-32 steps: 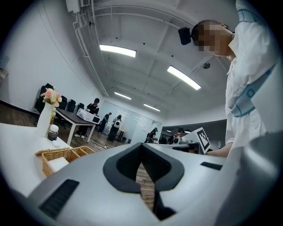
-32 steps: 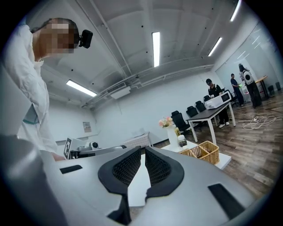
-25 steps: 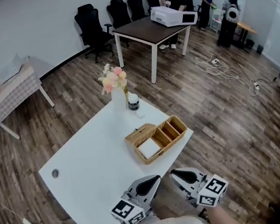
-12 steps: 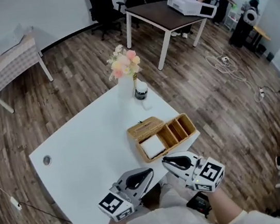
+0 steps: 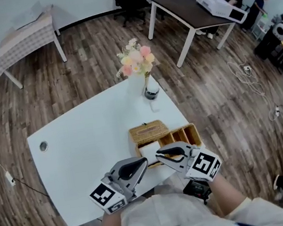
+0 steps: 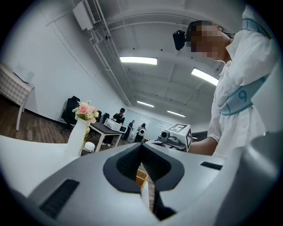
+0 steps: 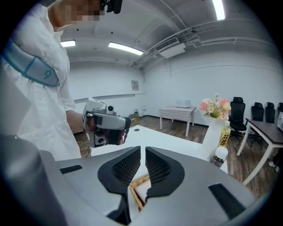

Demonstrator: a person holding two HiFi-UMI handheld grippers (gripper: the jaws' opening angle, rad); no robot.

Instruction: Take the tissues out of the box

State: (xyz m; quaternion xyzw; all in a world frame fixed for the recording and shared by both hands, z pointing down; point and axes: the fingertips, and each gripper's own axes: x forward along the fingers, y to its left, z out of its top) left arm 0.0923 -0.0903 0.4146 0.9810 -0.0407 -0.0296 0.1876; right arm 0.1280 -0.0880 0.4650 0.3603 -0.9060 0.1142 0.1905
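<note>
While poised by box with left gripper and right gripper both shut, empty, reads as approach step; should open right over tissues, then pinch.

Overhead and low, sharing table

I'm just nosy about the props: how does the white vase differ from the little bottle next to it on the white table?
The vase is tall and white and holds pink and cream flowers; the bottle is much shorter, is closed with a white cap, and holds no flowers. Both stand upright, side by side, near the far edge of the white table.
</note>
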